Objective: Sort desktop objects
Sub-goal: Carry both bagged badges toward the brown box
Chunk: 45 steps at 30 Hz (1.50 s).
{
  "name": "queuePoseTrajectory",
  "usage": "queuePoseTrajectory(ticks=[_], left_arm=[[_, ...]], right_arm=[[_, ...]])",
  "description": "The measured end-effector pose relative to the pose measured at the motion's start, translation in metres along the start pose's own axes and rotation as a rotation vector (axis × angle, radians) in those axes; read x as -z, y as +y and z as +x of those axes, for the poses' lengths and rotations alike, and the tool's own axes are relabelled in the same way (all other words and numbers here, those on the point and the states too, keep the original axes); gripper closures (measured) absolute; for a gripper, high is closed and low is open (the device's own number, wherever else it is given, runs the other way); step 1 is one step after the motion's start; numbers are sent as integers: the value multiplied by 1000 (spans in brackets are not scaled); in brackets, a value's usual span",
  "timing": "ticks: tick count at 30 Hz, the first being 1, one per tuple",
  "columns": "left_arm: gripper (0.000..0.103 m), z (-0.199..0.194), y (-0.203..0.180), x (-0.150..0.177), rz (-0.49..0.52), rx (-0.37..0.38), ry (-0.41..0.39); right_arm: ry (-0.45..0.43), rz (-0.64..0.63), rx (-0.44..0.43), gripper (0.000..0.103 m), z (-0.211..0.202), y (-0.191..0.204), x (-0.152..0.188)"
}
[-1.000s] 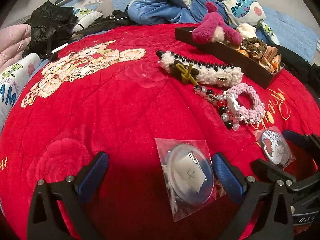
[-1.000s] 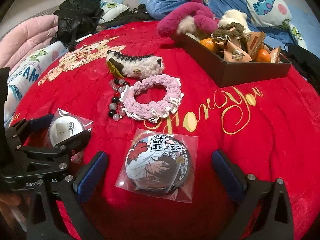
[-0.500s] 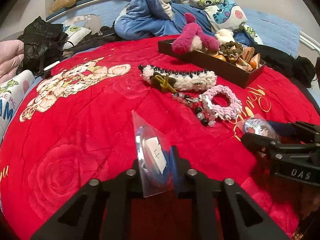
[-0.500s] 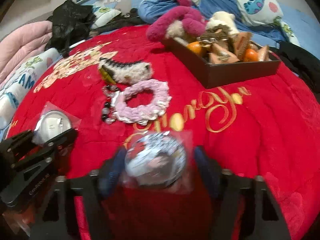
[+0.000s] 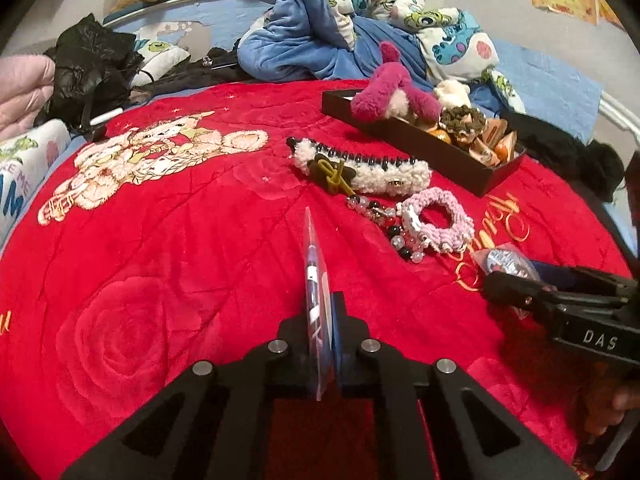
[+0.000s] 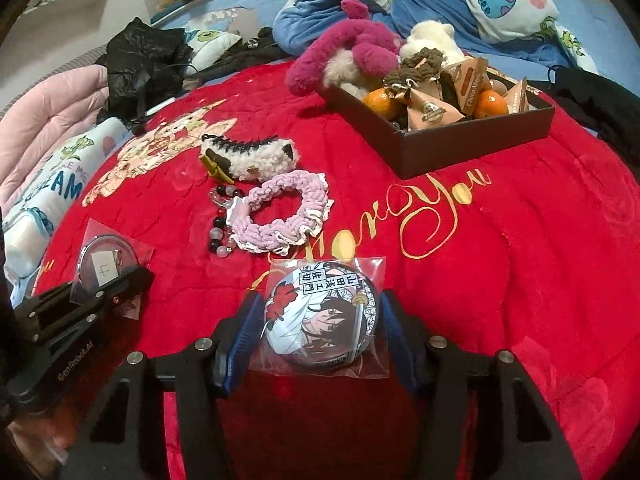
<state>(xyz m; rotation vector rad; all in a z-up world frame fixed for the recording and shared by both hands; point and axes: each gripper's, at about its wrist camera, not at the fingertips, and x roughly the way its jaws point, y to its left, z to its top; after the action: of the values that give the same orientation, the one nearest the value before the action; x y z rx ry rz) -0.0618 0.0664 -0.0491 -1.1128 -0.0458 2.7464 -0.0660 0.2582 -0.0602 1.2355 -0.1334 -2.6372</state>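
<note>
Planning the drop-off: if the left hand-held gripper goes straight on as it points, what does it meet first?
Likely the green hair tie on the fluffy hair clip; before that only red blanket. Depth is unclear.

Left gripper [image 5: 321, 344]: both black fingers pressed together on a bagged badge [image 5: 316, 300] held edge-on and upright, blue pad visible on the right finger; body low, pointing forward. Right gripper [image 6: 316, 330]: blue-padded fingers [image 6: 240, 332] closed against the two sides of a bagged anime badge [image 6: 322, 320], held flat and face-up; black frame marked DAS in the left wrist view, a fingertip showing beneath it.
</note>
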Motion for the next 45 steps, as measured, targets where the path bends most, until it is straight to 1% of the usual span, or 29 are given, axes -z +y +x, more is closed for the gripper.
queuePoseTrajectory(ticks=[9, 12, 19, 24, 29, 33, 37, 40, 45], left_arm=[[96, -10, 1, 2, -21, 24, -16], [96, -14, -5, 1, -12, 33, -22], [96, -25, -23, -1, -1, 83, -46], [96, -30, -41, -4, 14, 107, -49], [96, -32, -72, -8, 44, 135, -45], [96, -34, -104, -11, 73, 179, -45], [96, -35, -138, -14, 103, 225, -42], [96, -35, -162, -17, 117, 259, -41], [96, -34, -198, -17, 144, 302, -38]], right_arm=[[-16, 10, -25, 46, -9, -3, 1], [-20, 13, -29, 46, -12, -4, 1], [-42, 30, -30, 46, -25, -13, 3], [-73, 41, -20, 46, -39, -23, 4], [-92, 72, 0, 46, -52, -41, 7], [-103, 117, 22, 46, -65, -66, 11], [-139, 146, 58, 46, -85, -91, 17], [-156, 190, 74, 46, -99, -115, 24], [-179, 228, 106, 46, -119, -145, 38]])
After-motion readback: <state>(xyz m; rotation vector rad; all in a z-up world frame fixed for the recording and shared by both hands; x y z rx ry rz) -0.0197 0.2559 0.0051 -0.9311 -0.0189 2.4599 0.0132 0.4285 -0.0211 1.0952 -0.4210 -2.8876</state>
